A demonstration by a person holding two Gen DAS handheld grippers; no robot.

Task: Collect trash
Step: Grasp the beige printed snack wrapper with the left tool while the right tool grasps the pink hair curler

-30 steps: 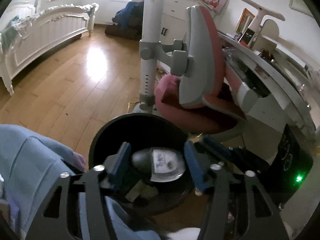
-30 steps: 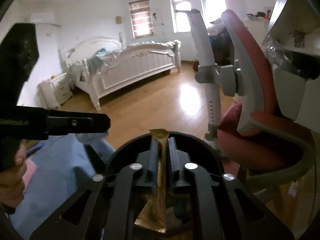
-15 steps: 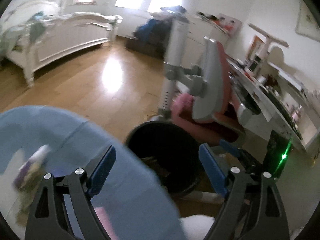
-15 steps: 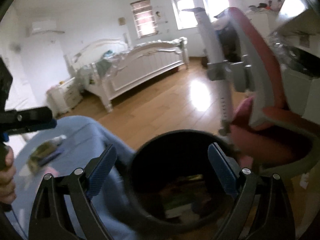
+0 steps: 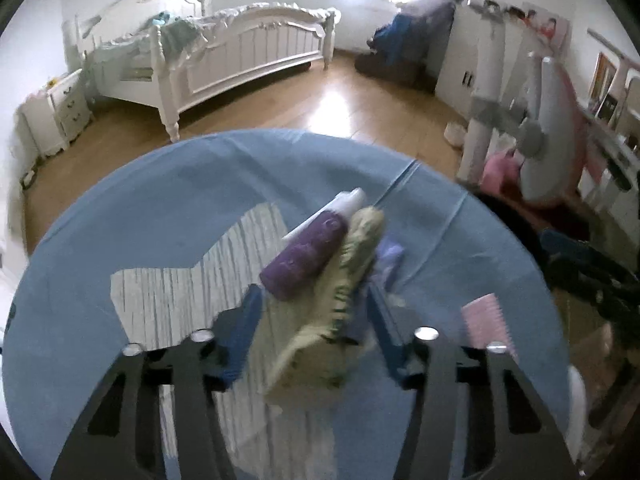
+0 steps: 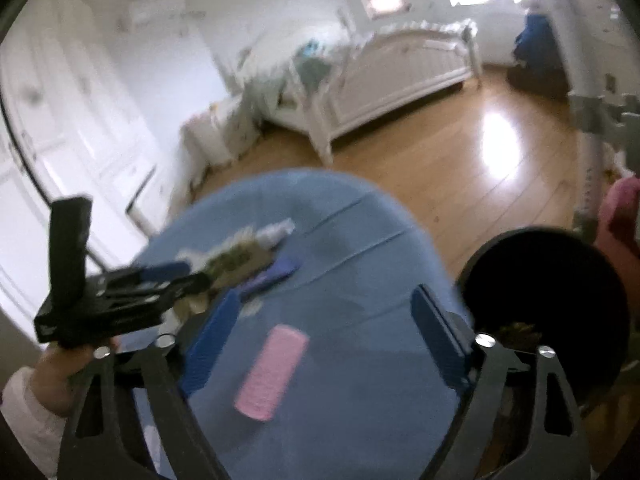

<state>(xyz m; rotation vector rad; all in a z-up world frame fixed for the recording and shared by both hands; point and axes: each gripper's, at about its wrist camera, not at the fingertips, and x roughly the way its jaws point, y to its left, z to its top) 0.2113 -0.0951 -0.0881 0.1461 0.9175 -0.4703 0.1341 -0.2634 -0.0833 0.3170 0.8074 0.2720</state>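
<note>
A round table under a blue cloth [image 5: 168, 208] carries the trash. A yellow-green wrapper [image 5: 344, 280] lies between the blue fingers of my left gripper [image 5: 314, 322], whose jaws are closing; the pads stand apart from it. A purple tube [image 5: 308, 256] with a white cap and a lavender packet [image 5: 390, 258] lie against the wrapper. My right gripper [image 6: 326, 332] hangs wide over the cloth, jaws closing slightly, with a pink packet [image 6: 272, 372] lying flat below the gap. The black bin [image 6: 544, 292] stands right of the table. In the right wrist view a hand holds the left gripper [image 6: 188, 276].
A white bed [image 5: 240, 52] and nightstand [image 5: 60, 108] stand across the wooden floor [image 5: 352, 108]. A pink and grey chair [image 5: 548, 140] and a desk are at the right, beyond the bin. A white wardrobe [image 6: 60, 120] is at the left.
Both grippers swung from above the black bin over to the blue table. The right gripper let go of a golden wrapper and opened. The left jaws widened, then narrowed around the yellow-green wrapper.
</note>
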